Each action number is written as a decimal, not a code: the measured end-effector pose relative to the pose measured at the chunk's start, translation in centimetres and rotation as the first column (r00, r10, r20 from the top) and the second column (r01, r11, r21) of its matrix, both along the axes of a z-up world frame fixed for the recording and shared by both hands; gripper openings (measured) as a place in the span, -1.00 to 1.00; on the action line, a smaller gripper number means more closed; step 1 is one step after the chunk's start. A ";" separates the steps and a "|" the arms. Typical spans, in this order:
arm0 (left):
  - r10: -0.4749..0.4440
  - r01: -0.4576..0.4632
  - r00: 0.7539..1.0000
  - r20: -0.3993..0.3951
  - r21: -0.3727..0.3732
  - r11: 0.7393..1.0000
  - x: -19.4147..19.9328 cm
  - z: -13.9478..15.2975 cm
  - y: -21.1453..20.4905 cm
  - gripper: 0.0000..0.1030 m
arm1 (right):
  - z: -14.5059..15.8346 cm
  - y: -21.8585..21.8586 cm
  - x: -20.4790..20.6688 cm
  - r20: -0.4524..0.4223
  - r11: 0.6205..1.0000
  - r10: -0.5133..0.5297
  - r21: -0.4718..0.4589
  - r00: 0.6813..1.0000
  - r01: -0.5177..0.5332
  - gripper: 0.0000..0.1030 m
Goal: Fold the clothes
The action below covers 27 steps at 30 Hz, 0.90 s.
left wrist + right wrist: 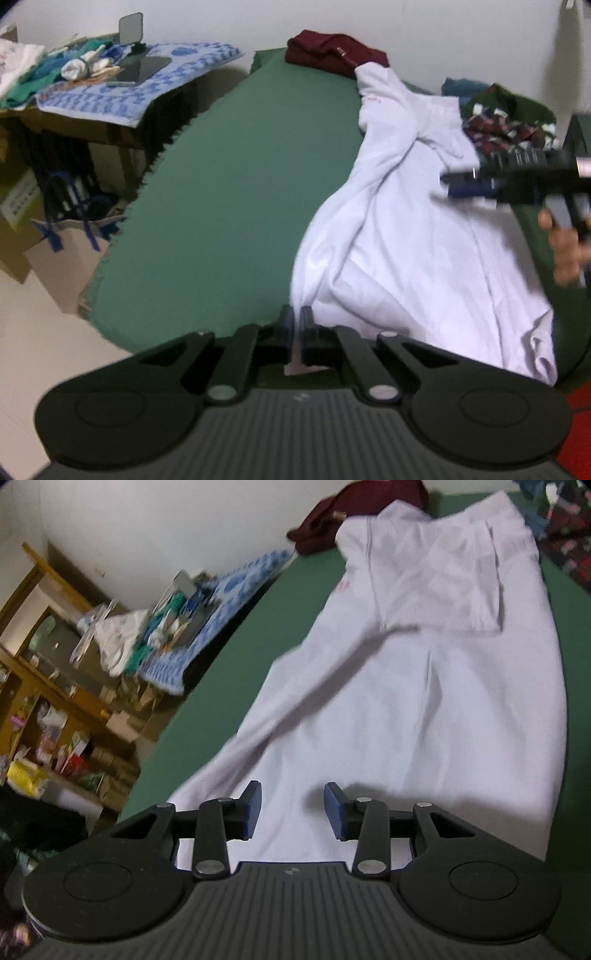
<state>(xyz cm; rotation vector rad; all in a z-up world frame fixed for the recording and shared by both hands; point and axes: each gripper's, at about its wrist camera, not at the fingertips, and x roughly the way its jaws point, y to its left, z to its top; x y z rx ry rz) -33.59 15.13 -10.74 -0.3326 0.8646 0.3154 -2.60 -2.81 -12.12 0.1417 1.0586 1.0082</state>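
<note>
A white shirt (pixel 417 229) lies crumpled along the right side of the green table cover (pixel 240 177). My left gripper (pixel 295 321) is shut on the shirt's near left edge, and a strip of white cloth shows between its fingers. In the left wrist view my right gripper (pixel 465 184) hovers over the shirt's right side, held by a hand (pixel 565 243). From the right wrist view the white shirt (pixel 406 686) stretches away over the green cover (pixel 236 657), and the right gripper (pixel 291 808) stands open just above the cloth with nothing between its fingers.
A folded maroon garment (pixel 332 51) sits at the far end of the table. A patterned dark garment (pixel 509 125) lies at the far right. A side table with a blue-and-white cloth (pixel 122 85) and clutter stands at left, with boxes and a bag (pixel 70 236) below. Shelves (pixel 48 686) fill the left.
</note>
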 end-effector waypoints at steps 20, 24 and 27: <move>-0.289 0.280 0.956 0.038 0.155 0.947 0.1 9.0 -8.2 -1.00 | 0.2 4.0 9.2 0.098 0.943 -0.334 0.030 0.937 0.333 -0.74; -0.379 0.378 0.925 0.001 0.061 0.924 1.5 7.0 -9.2 -1.00 | 0.4 4.4 8.8 0.234 0.950 -0.292 -0.037 0.928 0.309 -0.72; -0.442 0.442 0.897 -0.027 0.009 0.897 2.7 5.2 -10.0 -1.00 | -0.6 4.2 8.9 0.213 0.960 -0.247 -0.078 0.945 0.268 -0.50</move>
